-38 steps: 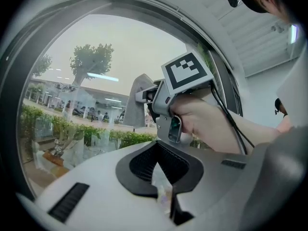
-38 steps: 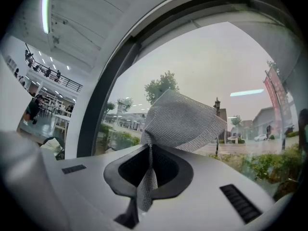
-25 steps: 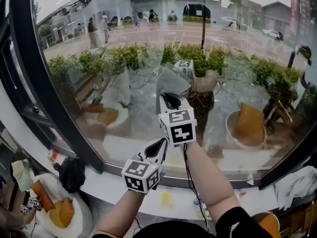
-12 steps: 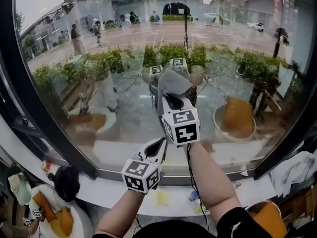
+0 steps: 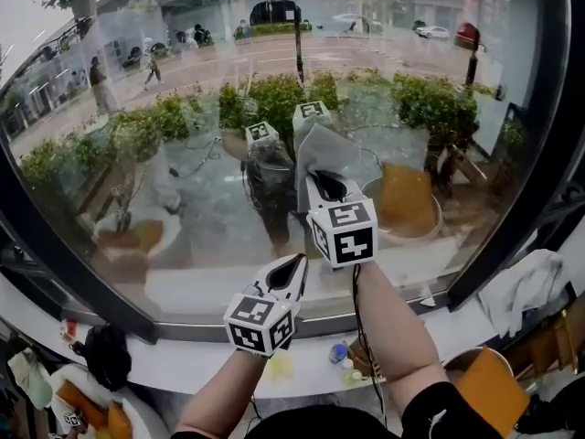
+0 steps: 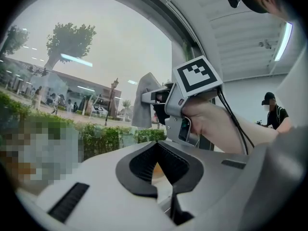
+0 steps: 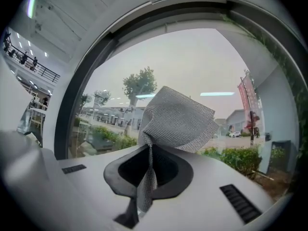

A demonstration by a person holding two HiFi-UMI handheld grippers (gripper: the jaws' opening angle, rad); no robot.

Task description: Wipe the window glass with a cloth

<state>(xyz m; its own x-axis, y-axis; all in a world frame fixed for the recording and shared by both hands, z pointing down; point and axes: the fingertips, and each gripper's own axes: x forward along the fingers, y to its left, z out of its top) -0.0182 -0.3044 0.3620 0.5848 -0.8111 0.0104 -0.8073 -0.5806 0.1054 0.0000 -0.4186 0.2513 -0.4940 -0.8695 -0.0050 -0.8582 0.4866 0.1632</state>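
Note:
A grey mesh cloth is pinched in my right gripper, which is shut on it and held up at the window glass. The glass mirrors that gripper's marker cube just above the cloth. In the right gripper view the cloth fans out above the jaws, and a strip of it hangs down between them at the right gripper. My left gripper hangs lower, near the window's bottom frame, shut with nothing in it. The left gripper view has the left gripper in front, with the right gripper and cloth beyond.
A black window frame runs along the bottom above a white sill. A white rag lies at the right. A black object and a plate of orange food sit lower left. Small items lie on the sill.
My right gripper has carried the cloth to the right along the glass, and the head view has swung right with it. The left gripper has stayed low and shut.

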